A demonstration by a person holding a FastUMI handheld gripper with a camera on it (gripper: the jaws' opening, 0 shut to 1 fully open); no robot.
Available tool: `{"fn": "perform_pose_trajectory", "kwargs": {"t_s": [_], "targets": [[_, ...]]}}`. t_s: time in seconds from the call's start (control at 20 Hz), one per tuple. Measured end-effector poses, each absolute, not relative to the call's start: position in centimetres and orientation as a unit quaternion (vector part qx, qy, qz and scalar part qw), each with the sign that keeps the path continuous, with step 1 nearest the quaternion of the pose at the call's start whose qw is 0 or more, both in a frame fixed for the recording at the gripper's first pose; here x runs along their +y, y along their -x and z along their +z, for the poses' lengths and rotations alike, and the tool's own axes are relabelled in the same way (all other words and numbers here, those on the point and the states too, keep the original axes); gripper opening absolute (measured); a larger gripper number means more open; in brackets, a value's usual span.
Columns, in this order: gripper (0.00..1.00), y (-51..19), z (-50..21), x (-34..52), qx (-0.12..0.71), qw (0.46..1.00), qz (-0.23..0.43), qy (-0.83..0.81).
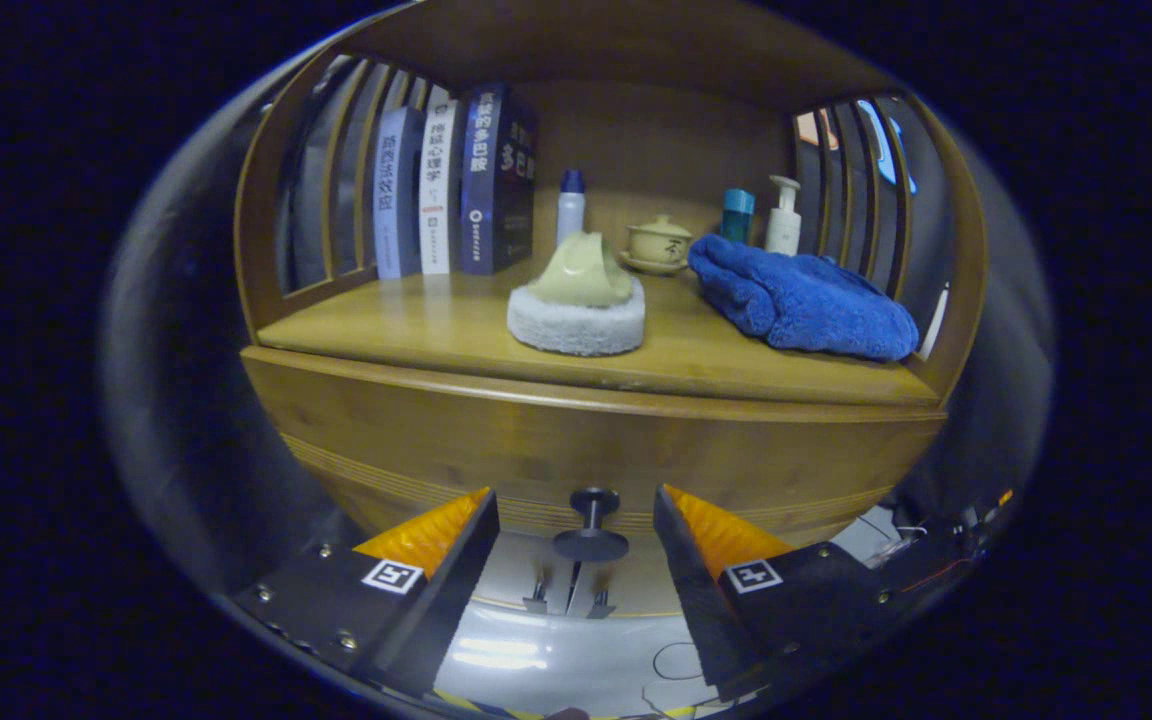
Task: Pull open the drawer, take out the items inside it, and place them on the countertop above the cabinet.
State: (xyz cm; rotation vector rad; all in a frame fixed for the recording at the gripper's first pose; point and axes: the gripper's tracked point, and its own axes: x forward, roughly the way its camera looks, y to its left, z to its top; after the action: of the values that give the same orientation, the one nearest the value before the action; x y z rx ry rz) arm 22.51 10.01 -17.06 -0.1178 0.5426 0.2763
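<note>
Gripper spread wide, fingers flanking but clear of dark drawer knob. Wooden drawer front shut at 12 o'clock. Beyond, on countertop: scrub sponge, blue towel at 1 o'clock, books at 11 o'clock, lidded cup, bottles.

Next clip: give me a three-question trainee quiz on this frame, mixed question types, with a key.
1. True or false: the tongs are shut on the drawer knob.
2. Which item lies on the countertop nearest the right slatted side? A) the books B) the blue towel C) the lidded cup
3. Fill in: the pale cloth rests on top of a round white ____.

Key
1. False: the tongs are open, with the knob in the gap between the fingers.
2. B
3. sponge
</note>
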Motion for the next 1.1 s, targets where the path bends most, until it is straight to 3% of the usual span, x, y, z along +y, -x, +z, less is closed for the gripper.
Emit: {"fn": "perform_pose_trajectory", "kwargs": {"t_s": [0.35, 1.1], "targets": [[0.94, -18.9, -13.5, 5.1, 0.207, 0.953, 0.206, 0.079], [0.94, -18.0, -19.9, -15.9, 0.239, 0.951, 0.160, 0.111]]}}
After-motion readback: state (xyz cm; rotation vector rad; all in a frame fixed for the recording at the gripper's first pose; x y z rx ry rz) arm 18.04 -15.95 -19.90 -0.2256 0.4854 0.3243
